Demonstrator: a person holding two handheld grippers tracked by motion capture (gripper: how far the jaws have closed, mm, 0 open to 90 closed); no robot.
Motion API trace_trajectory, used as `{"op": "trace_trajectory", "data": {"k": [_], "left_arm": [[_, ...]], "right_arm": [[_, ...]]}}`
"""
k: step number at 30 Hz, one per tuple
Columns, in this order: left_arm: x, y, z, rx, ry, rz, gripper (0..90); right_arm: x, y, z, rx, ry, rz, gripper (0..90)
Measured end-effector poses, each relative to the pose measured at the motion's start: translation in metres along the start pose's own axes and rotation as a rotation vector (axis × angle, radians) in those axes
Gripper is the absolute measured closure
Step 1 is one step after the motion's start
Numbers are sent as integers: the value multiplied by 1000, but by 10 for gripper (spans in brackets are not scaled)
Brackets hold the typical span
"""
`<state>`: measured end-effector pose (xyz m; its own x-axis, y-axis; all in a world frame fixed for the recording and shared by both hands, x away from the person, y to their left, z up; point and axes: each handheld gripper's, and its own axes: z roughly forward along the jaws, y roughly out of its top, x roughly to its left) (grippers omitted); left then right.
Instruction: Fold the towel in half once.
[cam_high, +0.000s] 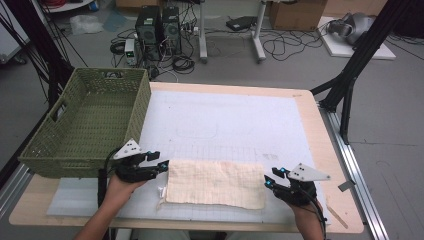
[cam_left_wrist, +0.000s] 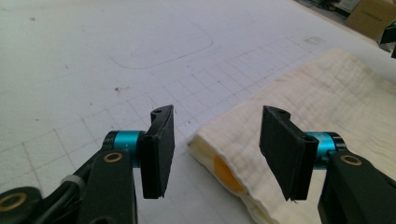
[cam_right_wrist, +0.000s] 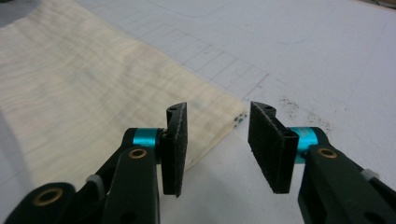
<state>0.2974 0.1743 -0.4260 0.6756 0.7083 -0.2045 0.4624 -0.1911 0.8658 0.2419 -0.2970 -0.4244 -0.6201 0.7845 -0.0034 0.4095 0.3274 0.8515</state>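
A folded cream cloth (cam_high: 215, 183) lies flat on the white gridded mat (cam_high: 225, 125) near the table's front edge. My left gripper (cam_high: 161, 160) is at the cloth's left end and stands open. In the left gripper view the cloth's (cam_left_wrist: 336, 102) folded corner reaches in between the jaws of the left gripper (cam_left_wrist: 217, 140), with the pads apart from it. An orange patch (cam_left_wrist: 226, 175) shows inside the fold. My right gripper (cam_high: 272, 177) is at the cloth's right end, also open. In the right gripper view the cloth's (cam_right_wrist: 84, 93) corner lies just beyond the left jaw of the right gripper (cam_right_wrist: 217, 135).
A green woven basket (cam_high: 135, 115) stands at the back left of the table, partly over the mat, close behind my left hand. Bare wooden table (cam_high: 345, 200) borders the mat on the right. Black frame posts (cam_high: 350, 80) rise beyond the far right corner.
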Motion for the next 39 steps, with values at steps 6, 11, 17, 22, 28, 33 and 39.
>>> {"op": "trace_trajectory", "data": {"k": [6,11,17,22,28,33,39], "left_arm": [[-1,-1,25,97,13,-25,467],[-8,-7,28,124,26,47,844],[-6,-9,24,104,77,48,864],[-5,-11,25,112,99,44,858],[-5,-13,26,121,109,47,771],[3,-7,21,87,121,-14,573],[8,1,24,37,93,-33,442]], "right_arm": [[-11,6,28,65,-12,55,534],[-5,3,49,149,79,50,844],[-3,11,50,115,29,25,873],[-3,14,57,124,-56,15,872],[2,15,65,167,-103,-28,817],[-7,15,52,163,-129,-1,647],[-17,26,48,56,-121,54,449]]}}
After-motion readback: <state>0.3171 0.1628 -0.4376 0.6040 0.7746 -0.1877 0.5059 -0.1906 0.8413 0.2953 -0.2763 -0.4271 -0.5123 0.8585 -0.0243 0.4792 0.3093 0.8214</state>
